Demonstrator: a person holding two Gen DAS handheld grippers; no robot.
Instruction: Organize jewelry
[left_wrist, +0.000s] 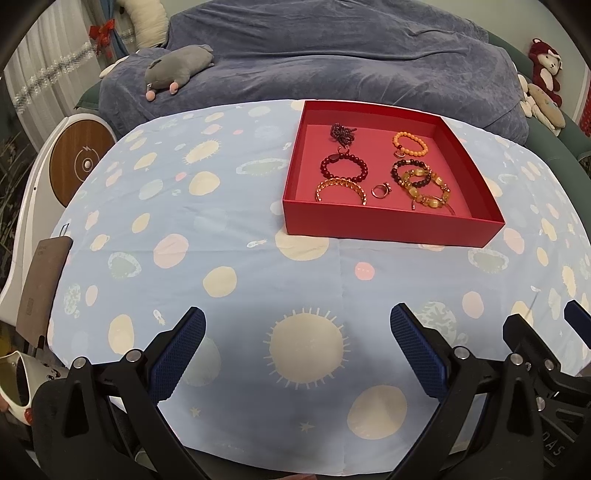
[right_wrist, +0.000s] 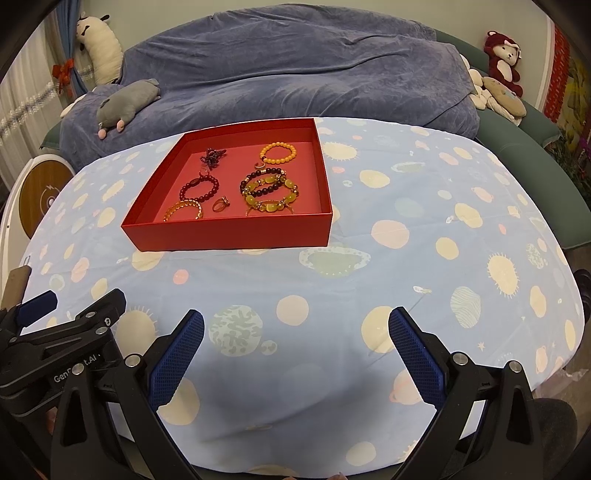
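A red box (left_wrist: 391, 225) (right_wrist: 229, 232) stands on the table's far half. Inside lie an orange bead bracelet (left_wrist: 410, 143) (right_wrist: 279, 153), a dark red bead bracelet (left_wrist: 344, 168) (right_wrist: 199, 187), a gold bangle (left_wrist: 341, 188) (right_wrist: 184, 209), a ring (left_wrist: 380, 191) (right_wrist: 220, 204), a dark bead bracelet (left_wrist: 400, 171) (right_wrist: 258, 173), yellow bead bracelets (left_wrist: 428, 190) (right_wrist: 271, 195) and a small dark tangled piece (left_wrist: 341, 132) (right_wrist: 211, 156). My left gripper (left_wrist: 297, 325) and right gripper (right_wrist: 295, 325) are open and empty, hovering over the near table, well short of the box.
The table wears a light blue cloth (left_wrist: 221, 258) with planet prints. A sofa under a blue-grey cover (left_wrist: 332, 55) lies behind, with a grey plush (left_wrist: 177, 70) and a red plush (right_wrist: 504, 59). A round wooden device (left_wrist: 79, 162) stands at the left.
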